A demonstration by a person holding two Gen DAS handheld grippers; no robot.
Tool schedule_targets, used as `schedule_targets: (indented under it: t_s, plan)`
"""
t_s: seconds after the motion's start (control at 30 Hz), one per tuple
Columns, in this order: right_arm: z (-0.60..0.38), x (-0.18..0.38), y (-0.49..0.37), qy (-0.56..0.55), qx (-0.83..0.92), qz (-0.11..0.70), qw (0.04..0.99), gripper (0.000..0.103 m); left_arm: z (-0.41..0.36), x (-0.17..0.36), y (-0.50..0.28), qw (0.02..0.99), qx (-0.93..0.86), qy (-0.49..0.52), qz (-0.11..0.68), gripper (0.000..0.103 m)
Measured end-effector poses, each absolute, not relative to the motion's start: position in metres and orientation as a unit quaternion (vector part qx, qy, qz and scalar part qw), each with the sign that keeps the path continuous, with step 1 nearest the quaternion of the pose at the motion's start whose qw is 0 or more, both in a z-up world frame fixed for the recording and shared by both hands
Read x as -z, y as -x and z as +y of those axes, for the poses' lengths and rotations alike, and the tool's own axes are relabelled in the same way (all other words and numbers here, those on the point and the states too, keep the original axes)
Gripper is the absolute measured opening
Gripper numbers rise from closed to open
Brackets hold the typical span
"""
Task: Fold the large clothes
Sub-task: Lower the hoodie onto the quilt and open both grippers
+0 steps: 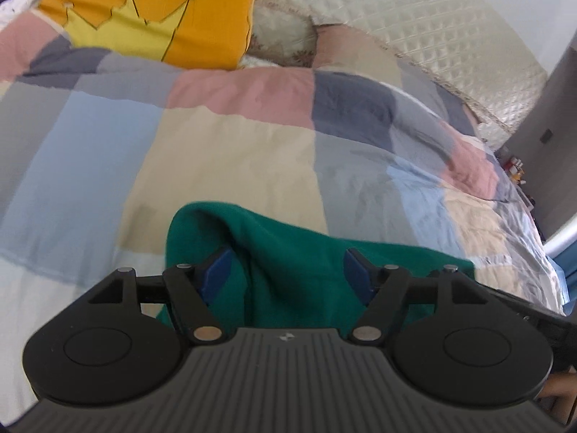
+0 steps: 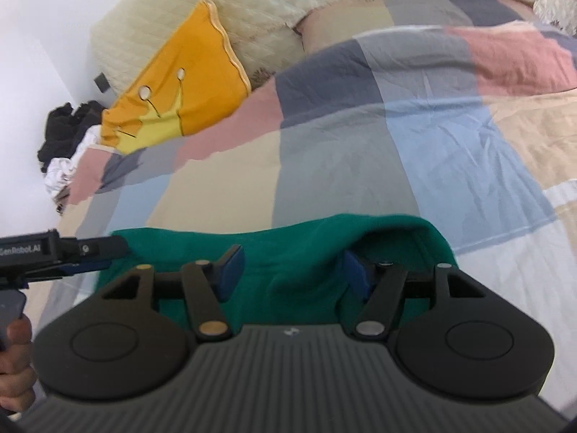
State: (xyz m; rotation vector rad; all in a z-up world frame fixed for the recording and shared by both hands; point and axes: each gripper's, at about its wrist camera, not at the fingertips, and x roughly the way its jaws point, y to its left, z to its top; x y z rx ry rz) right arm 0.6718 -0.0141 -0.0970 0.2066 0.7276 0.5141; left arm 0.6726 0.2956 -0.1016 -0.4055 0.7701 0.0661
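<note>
1. I see the green garment (image 1: 288, 270) lying on the checked quilt (image 1: 223, 151), well below the orange pillow (image 1: 155, 14).
2. Left claw (image 1: 286, 270) spread wide over the garment's corner fold.
3. Right claw (image 2: 290, 270) likewise wide, gripping nothing.

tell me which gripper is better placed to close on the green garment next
Left, narrowly: a raised fold of the green garment stands between its open fingers. The right gripper is open over flatter cloth.

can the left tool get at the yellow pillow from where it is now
Probably not without moving up the bed. The left tool sits open over the green garment near the foot, and the pillow lies far up by the headboard. Only flat quilt lies between, so nothing blocks the way.
</note>
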Motion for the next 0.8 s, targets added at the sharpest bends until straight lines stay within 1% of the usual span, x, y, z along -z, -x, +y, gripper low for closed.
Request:
schedule_targets:
  t_s: [0.2, 0.47, 0.67, 0.8]
  plan:
    - [-0.035, 0.044, -0.596, -0.086, -0.264, 0.307, 0.910, 0.063, 0.271, 0.044, -0.586, 0.923, -0.031, 0.185, 0.336, 0.074]
    - [-0.068, -0.037, -0.462, -0.056, -0.286, 0.237, 0.927, 0.063, 0.224, -0.036, -0.447, 0.942, -0.026, 0.169, 0.288, 0.074]
    - [-0.093, -0.066, -0.375, -0.050, -0.289, 0.209, 0.933, 0.063, 0.183, -0.073, -0.335, 0.947, -0.025, 0.159, 0.278, 0.074]
    - [-0.104, -0.075, -0.322, -0.033, -0.288, 0.190, 0.938, 0.063, 0.160, -0.084, -0.269, 0.951, -0.031, 0.151, 0.267, 0.074]
